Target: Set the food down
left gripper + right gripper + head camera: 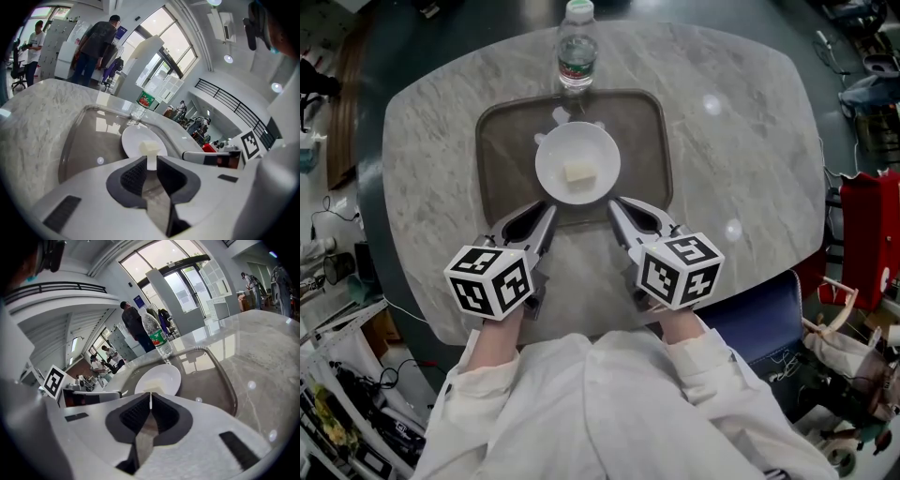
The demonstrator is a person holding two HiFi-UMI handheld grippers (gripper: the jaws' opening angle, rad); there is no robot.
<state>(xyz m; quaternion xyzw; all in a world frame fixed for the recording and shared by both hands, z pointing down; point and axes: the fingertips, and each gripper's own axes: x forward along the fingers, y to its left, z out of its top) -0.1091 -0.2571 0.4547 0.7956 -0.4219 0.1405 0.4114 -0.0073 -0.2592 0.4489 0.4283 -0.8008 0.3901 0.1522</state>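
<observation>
Your right gripper point(613, 205) pinches the near rim of the white plate point(555, 157); your left gripper point(547, 208) straddles that rim, jaws slightly apart. The plate rests on the tray point(500, 141), and its food block point(578, 172) lies lengthwise left to right. Only the gripper views show the people point(93, 51) beyond the table.

polished marble table point(741, 122); glossy bowl point(551, 161); clear plastic bottle point(577, 47)

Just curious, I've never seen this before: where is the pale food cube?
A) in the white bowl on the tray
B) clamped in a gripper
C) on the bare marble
A: the cube lies in the white bowl, which stands on the brown tray.
</observation>
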